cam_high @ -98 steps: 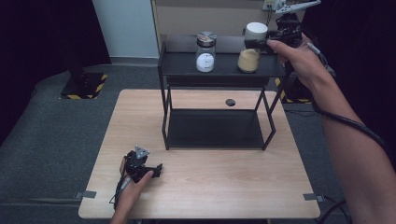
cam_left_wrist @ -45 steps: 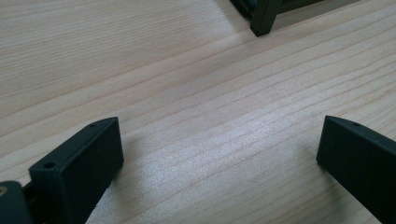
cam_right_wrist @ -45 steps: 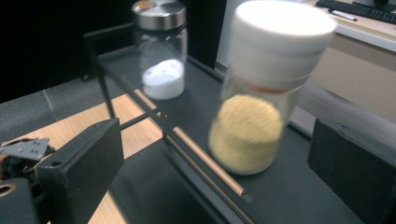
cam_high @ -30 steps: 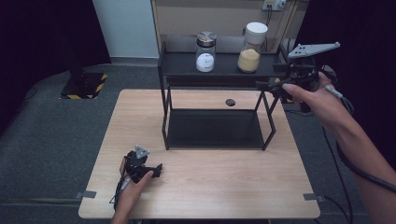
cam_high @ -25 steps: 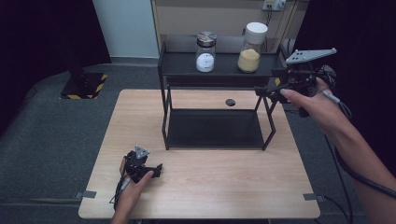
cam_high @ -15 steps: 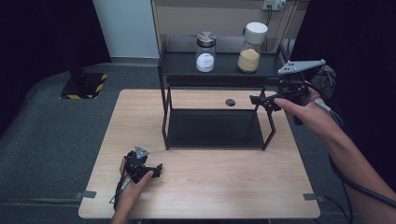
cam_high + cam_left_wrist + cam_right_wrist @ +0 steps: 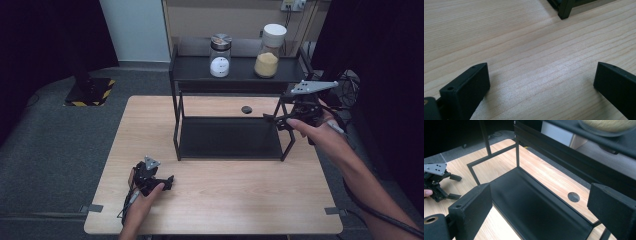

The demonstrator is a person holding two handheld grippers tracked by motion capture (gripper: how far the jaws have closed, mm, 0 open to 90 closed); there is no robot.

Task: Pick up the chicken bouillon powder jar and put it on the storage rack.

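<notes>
Two jars (image 7: 220,55) (image 7: 269,44), one rack (image 7: 235,70).

A light wooden bench (image 7: 225,200) fills the centre of the frame. A black two-tier metal shelf (image 7: 230,145) stands on its far half. On the shelf's top tier, upper centre, stand a glass jar with a silver lid (image 7: 220,55) and a white-lidded jar of yellow grains (image 7: 269,51). The left tool (image 7: 167,182) rests on the bench, lower left.

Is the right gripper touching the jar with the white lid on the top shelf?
Apart. The high view shows the right gripper open, well below the jar.
</notes>
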